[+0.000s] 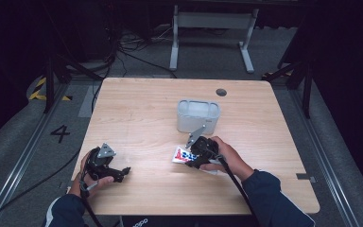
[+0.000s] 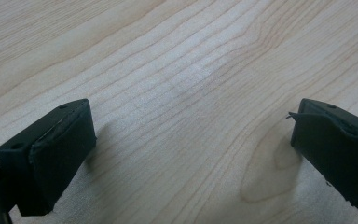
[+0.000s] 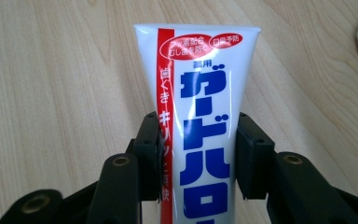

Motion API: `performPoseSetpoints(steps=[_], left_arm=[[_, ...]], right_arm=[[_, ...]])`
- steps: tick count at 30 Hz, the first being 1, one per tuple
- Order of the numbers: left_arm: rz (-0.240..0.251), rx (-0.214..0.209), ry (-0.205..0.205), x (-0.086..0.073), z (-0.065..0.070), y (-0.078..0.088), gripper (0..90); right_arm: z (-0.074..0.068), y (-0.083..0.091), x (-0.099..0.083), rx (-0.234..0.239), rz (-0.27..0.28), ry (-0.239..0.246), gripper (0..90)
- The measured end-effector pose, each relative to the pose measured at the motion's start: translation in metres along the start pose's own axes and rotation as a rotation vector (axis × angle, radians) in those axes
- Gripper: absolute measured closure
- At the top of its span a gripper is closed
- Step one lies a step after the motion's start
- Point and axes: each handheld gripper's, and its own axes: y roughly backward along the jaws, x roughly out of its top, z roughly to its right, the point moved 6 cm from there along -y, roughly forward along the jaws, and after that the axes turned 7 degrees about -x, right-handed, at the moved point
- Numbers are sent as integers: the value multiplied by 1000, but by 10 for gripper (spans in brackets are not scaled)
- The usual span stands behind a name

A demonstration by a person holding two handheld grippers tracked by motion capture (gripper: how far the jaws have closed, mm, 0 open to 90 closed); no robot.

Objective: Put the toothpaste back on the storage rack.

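While flat on the table [image 3: 51, 93], the toothpaste tube [image 3: 200, 116] sits between the right gripper [image 3: 198, 154] pads.

two forearms in dark blue sleeves reach in from below. the left black two-jaw gripper [image 1: 123, 171] rests low, jaws spread wide apart. the right black two-jaw gripper [image 1: 188, 160] has its jaws clamped together on something.

sleeves [image 1: 274, 198]: dark navy
tongs [image 1: 105, 165]: black, grey three-cornered plate on top
cable [image 1: 236, 182]: black
pivots [image 3: 120, 161]: brass-coloured
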Motion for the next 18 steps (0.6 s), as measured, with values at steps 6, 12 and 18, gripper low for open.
performPoseSetpoints(steps=[6,12,18], left_arm=[[0,0,0,0,0,0,2],[0,0,1,0,0,0,2],[0,0,0,0,0,0,2]], right_arm=[[2,8,0,-5,32,-7,604],[6,19,0,-7,93,-20,607],[10,28,2,-18,151,-36,618]])
